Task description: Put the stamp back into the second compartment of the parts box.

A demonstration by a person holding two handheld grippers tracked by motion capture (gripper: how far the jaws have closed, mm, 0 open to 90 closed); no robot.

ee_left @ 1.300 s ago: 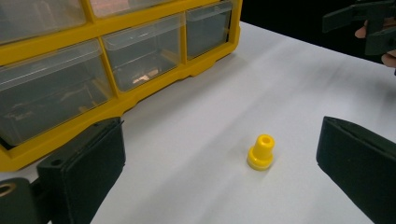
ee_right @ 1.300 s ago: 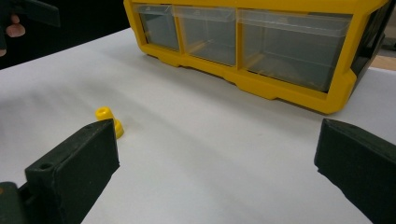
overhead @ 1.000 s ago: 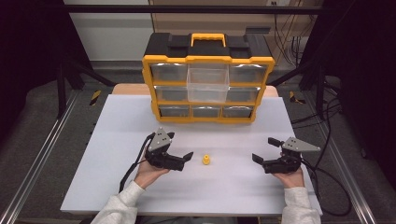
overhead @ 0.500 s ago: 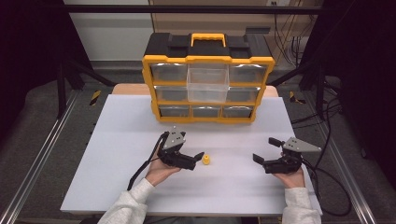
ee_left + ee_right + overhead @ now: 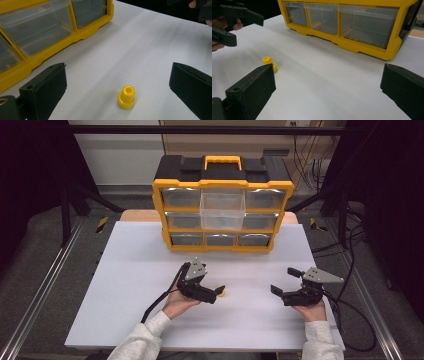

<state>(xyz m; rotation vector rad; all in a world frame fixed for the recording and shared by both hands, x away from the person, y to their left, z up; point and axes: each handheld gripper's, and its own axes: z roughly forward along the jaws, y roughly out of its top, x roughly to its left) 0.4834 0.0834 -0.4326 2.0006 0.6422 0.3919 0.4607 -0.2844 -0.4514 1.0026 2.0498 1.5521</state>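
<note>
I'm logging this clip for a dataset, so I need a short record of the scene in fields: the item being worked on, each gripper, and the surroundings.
item: small yellow peg, upright on the white table
left gripper: jaws open, either side of the peg, not touching it
right gripper: jaws open, holding nothing, apart from the peg
storage: yellow and black drawer cabinet at the table's far side
cabinet state: middle clear drawer pulled out

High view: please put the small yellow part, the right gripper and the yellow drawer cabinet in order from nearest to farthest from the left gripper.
1. Small yellow part: on the table, right at the tips of the left gripper.
2. Right gripper: off to the right, at the same depth.
3. Yellow drawer cabinet: at the back of the table, behind both.
</note>
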